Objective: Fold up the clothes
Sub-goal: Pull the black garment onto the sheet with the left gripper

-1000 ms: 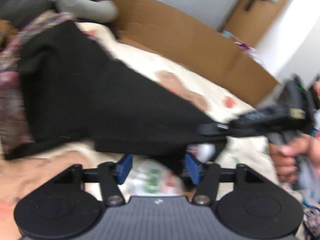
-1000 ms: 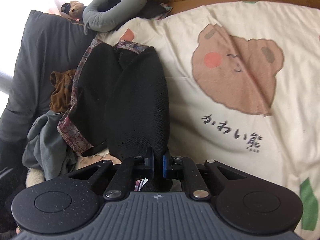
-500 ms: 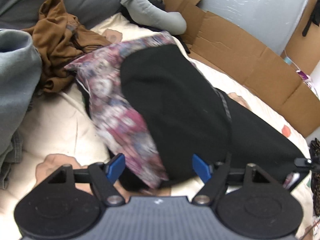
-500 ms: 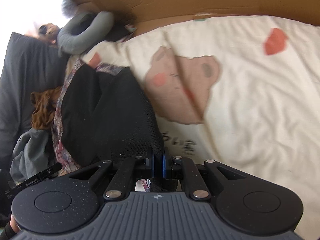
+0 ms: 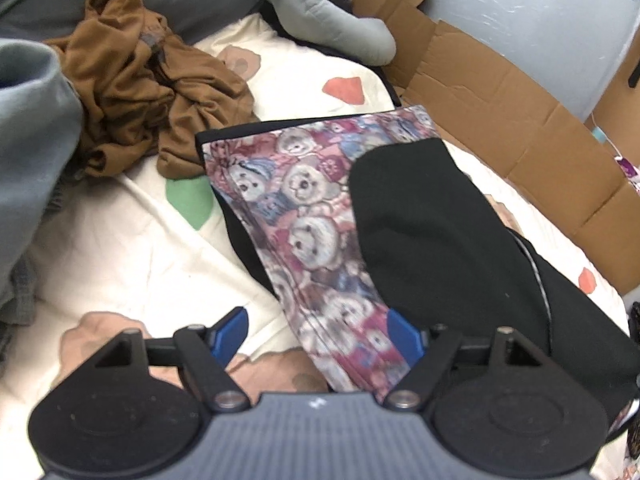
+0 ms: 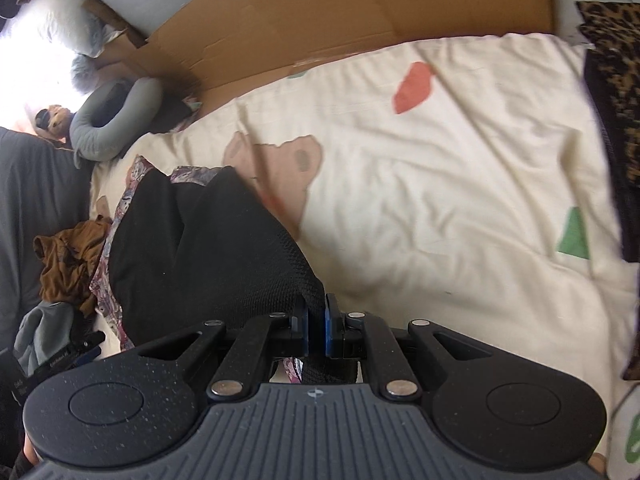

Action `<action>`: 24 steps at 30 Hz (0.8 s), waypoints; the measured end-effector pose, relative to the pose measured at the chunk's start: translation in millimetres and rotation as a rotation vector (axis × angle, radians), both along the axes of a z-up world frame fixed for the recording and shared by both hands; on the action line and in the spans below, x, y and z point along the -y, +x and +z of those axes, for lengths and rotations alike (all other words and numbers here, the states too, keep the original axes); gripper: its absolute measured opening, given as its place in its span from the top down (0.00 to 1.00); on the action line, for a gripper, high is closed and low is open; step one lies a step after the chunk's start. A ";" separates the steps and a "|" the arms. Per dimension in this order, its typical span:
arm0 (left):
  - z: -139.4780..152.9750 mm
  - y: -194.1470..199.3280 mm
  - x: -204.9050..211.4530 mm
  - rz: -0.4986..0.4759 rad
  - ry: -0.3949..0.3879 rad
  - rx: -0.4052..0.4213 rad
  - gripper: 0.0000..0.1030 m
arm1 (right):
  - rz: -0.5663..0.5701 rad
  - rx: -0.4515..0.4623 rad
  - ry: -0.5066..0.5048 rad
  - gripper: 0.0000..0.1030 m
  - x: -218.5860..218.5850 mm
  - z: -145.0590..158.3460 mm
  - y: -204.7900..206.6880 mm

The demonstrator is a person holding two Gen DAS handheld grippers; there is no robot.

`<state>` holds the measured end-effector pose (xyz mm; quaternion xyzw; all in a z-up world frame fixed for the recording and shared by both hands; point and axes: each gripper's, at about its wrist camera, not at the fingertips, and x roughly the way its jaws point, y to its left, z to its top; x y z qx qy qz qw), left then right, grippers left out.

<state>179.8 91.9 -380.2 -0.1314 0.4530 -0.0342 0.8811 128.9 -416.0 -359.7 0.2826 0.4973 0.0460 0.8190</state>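
Garment (image 6: 208, 248) pinched in right gripper (image 6: 315, 322); left gripper (image 5: 316, 334) opening around it

Black garment (image 5: 432, 216) with teddy-bear print lining; brown clothing (image 5: 144, 80); cream bedsheet (image 6: 440, 184), bear motifs

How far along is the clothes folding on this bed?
Early on. No folded garment shows in either view. In hand: the right gripper is shut on the black garment with its teddy-print lining; the left gripper is opening, pads off the fabric. Left: the brown garment still lies crumpled.
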 end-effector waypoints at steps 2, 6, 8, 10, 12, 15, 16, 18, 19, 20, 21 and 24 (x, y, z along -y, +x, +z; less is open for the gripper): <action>-9.0 10.3 0.2 0.000 0.000 -0.013 0.22 | -0.009 -0.008 -0.006 0.95 6.4 -1.4 -5.3; -21.0 23.7 0.3 0.006 -0.009 -0.032 0.22 | -0.033 -0.027 -0.020 0.95 17.0 -2.6 -16.9; -25.4 28.9 0.9 0.001 -0.019 -0.031 0.22 | -0.044 -0.038 -0.024 0.95 22.4 -2.7 -21.6; -29.2 31.7 2.5 -0.016 -0.036 -0.023 0.22 | -0.052 -0.048 -0.030 0.95 27.1 -2.8 -26.9; -34.5 35.1 4.1 -0.020 -0.041 -0.026 0.22 | -0.063 -0.064 -0.044 0.95 30.9 -2.7 -34.7; -41.5 37.4 5.9 -0.017 -0.066 -0.034 0.22 | -0.084 -0.086 -0.060 0.95 37.5 -3.9 -49.3; -42.8 38.2 6.6 -0.017 -0.074 -0.036 0.22 | -0.091 -0.095 -0.060 0.95 40.0 -5.4 -53.3; -43.5 40.8 7.8 -0.025 -0.082 -0.027 0.22 | -0.107 -0.113 -0.062 0.95 44.7 -8.4 -61.1; -43.4 43.4 7.9 -0.028 -0.082 -0.021 0.22 | -0.113 -0.120 -0.065 0.95 46.8 -9.6 -64.2; -43.1 46.5 7.8 -0.030 -0.081 -0.014 0.22 | -0.119 -0.126 -0.069 0.95 48.9 -10.7 -67.2; -42.5 49.9 7.4 -0.031 -0.080 -0.007 0.22 | -0.124 -0.132 -0.073 0.95 50.9 -11.7 -69.7; -45.2 63.3 7.9 -0.035 -0.071 0.006 0.21 | -0.129 -0.146 -0.075 0.95 55.1 -16.9 -73.7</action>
